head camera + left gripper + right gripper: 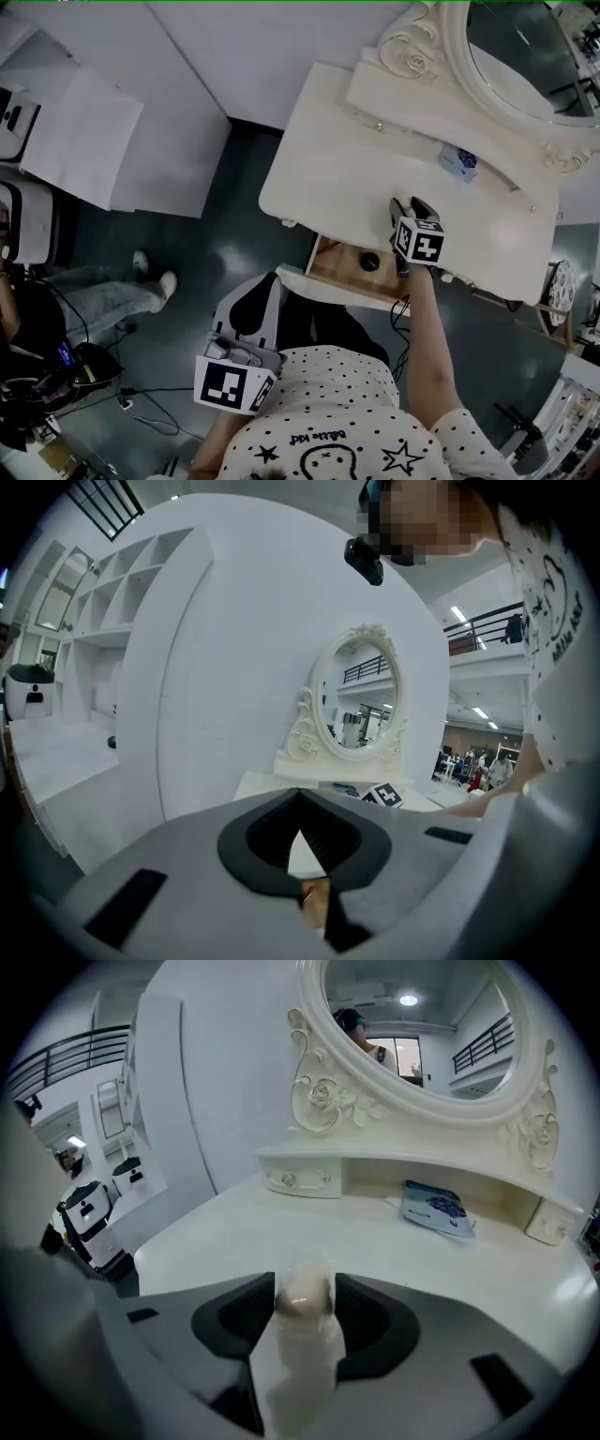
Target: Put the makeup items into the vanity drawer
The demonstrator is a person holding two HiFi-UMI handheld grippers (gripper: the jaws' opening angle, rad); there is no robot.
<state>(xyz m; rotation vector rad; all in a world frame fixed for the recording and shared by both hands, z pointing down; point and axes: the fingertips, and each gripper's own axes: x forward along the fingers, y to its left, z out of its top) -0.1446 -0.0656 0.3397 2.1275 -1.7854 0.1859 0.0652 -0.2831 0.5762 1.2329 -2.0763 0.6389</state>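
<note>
Over the front edge of the cream-white vanity tabletop [337, 159], the right gripper [412, 208] points steeply down, its marker cube just above the right end of the open wooden-lined drawer [339, 270]. Its jaws stand spread wide. Between them the right gripper view shows a pale, translucent makeup tube with a beige cap [302, 1330], blurred and lying along the gap, and the pads do not appear to pinch it.

Inside the drawer lies a small dark round item [370, 262], near the gripper's cube.

Further back on the tabletop, under the low shelf of the ornate oval mirror [534, 56], a blue-and-white packet [459, 159] lies well apart from the drawer.

Lower in the head view, the left gripper [300, 793] hangs close to the person's polka-dot shirt, in front of the vanity and short of the drawer. Its jaws are pressed together at the tips with nothing between them; through the small gap behind the tips only a sliver of pale tabletop and wood shows.
</note>
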